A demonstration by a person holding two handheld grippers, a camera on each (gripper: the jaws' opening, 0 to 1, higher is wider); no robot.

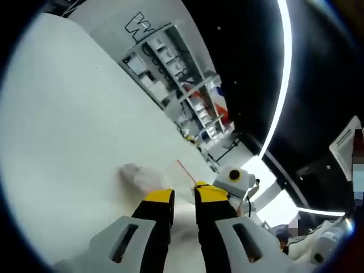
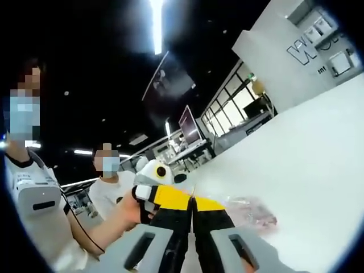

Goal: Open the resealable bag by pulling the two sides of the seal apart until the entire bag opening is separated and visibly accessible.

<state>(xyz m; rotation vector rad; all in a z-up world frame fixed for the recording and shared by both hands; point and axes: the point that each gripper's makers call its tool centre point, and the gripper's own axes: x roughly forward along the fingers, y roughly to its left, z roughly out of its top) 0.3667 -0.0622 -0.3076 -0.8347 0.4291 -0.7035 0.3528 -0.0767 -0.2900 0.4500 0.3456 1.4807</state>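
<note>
In the left gripper view, the left gripper (image 1: 183, 196), black with yellow tips, stands nearest, its two jaws drawn close with only a thin gap between the tips. The clear, crumpled resealable plastic bag (image 1: 138, 176) lies just beyond and to the left of those tips on the white tabletop (image 1: 68, 119), and a thin red line of its seal (image 1: 185, 169) rises straight out from between the tips. The jaws look pinched on one side of the seal, though the contact itself is too small to confirm.

In the right gripper view, the right gripper (image 2: 192, 200) is closed tight, tips touching, with the bag (image 2: 253, 213) spreading to the right just past them, something pinkish showing through the film. The other gripper (image 2: 156, 190) sits directly against it from the left, held in a person's hand (image 2: 129, 211).

So both grippers meet nose to nose at one point on the bag's mouth, and the bag body trails away to one side. My judgement: the coming pull must send the two grippers directly apart, across the seal line.

Farther off stand shelving (image 1: 187, 85), glass partitions and two people (image 2: 108, 182).
</note>
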